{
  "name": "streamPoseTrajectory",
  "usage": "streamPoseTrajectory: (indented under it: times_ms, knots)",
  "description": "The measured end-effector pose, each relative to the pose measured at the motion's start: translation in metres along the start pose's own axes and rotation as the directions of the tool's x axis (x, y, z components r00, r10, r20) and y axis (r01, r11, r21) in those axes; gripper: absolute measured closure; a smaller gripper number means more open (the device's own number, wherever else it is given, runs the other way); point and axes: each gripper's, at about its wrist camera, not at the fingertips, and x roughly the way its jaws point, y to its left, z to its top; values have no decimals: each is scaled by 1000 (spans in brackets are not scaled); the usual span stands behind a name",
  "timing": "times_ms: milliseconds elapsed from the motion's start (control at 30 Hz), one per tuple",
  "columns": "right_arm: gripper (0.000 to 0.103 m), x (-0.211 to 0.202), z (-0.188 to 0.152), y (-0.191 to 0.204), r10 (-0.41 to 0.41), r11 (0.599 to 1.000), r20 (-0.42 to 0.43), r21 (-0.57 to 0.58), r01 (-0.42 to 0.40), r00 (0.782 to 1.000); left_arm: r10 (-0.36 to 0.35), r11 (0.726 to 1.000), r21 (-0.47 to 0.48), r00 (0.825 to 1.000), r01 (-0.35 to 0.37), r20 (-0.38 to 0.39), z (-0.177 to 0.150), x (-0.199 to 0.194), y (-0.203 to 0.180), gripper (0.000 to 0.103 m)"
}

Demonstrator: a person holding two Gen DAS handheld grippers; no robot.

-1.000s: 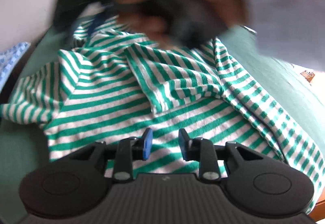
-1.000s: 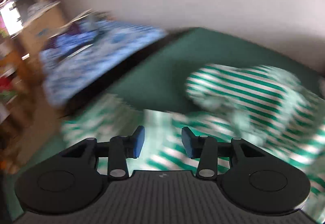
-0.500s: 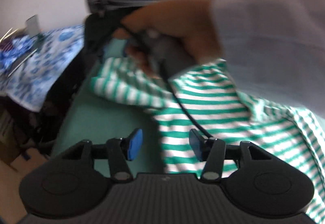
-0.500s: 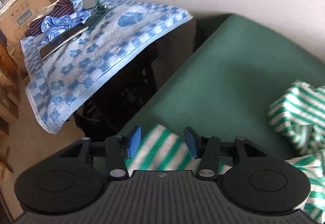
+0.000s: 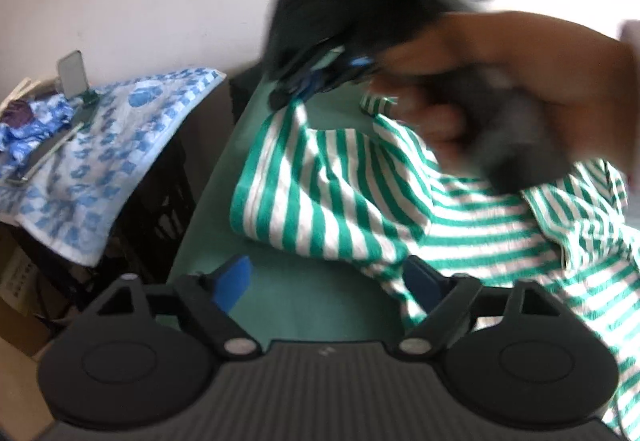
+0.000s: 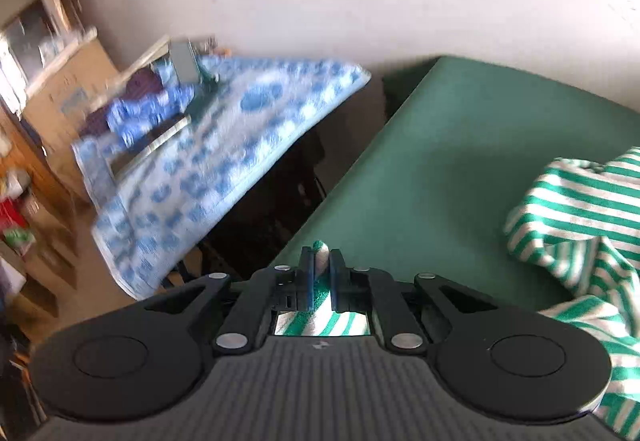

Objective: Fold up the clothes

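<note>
Rt tongs (image 6: 320, 281) closing, pinching striped shirt (image 5: 400, 209) edge; left tongs (image 5: 326, 281) spreading, nothing between.
Shirt lies rumpled on green tabletop (image 6: 440, 161), rt of centre. Best: keep pinch firm, get 2nd corner w/ left, pull flat before folding.

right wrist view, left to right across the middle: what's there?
Wooden shelf → blue patterned towel → dark crate under it → green surface → striped shirt.
</note>
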Motion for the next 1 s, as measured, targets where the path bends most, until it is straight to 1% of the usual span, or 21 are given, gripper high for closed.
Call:
streamPoseTrajectory:
  times_ms: [67,100,133,200,233,333,433,467,500,533,567,600,633,733,800,833,867,1000]
  knots:
    - [96,-13,1,-10,24,1000,31,20,-24,999,-42,999,-22,999,42,7,5,8,10,14]
    - [96,-19,1,-13,22,999,48,23,-23,999,-71,997,-34,997,72,11,8,12,16,12]
    - [96,-24,2,-17,23,999,61,26,-24,998,-106,993,-50,994,107,13,9,16,21,11]
    - [96,-33,3,-25,27,999,86,41,-31,996,-176,979,-98,984,177,16,13,25,32,5]
    - [96,-38,3,-28,25,998,98,49,-30,995,-199,972,-124,980,200,18,14,29,35,5]
    - [96,-53,4,-37,31,997,139,67,-41,990,-242,952,-191,970,239,5,18,42,41,5]
    - [96,-64,4,-43,34,997,159,69,-45,987,-273,938,-222,962,266,1,24,51,39,6]
    - [96,-66,4,-44,32,997,164,67,-43,986,-289,931,-232,957,281,-1,27,54,36,9]
    - [96,-69,4,-46,33,997,168,64,-44,985,-305,924,-242,952,295,-3,30,56,33,29]
    - [96,-71,5,-47,34,997,172,62,-45,985,-318,919,-250,948,305,-13,33,58,28,44]
    - [96,-73,5,-48,29,997,173,60,-40,985,-325,916,-256,945,307,-31,37,59,23,85]
    - [96,-76,6,-50,28,998,174,56,-38,984,-329,915,-261,943,307,-43,40,58,17,101]
    - [96,-79,6,-53,27,998,175,51,-37,984,-324,914,-269,945,304,-35,42,53,12,100]
    - [96,-89,6,-63,44,997,200,46,-54,979,-296,910,-294,955,291,30,46,26,-5,103]
    - [96,-98,6,-74,68,995,224,53,-82,972,-271,920,-279,961,277,61,49,7,-26,103]
    - [96,-103,5,-80,77,994,233,57,-92,970,-257,926,-267,964,266,71,51,0,-39,103]
    - [96,-107,4,-86,84,993,240,60,-101,967,-233,938,-243,969,245,76,53,-6,-56,103]
    - [96,-133,-7,-120,106,987,265,90,-134,958,-122,984,-121,988,133,93,55,-20,-131,103]
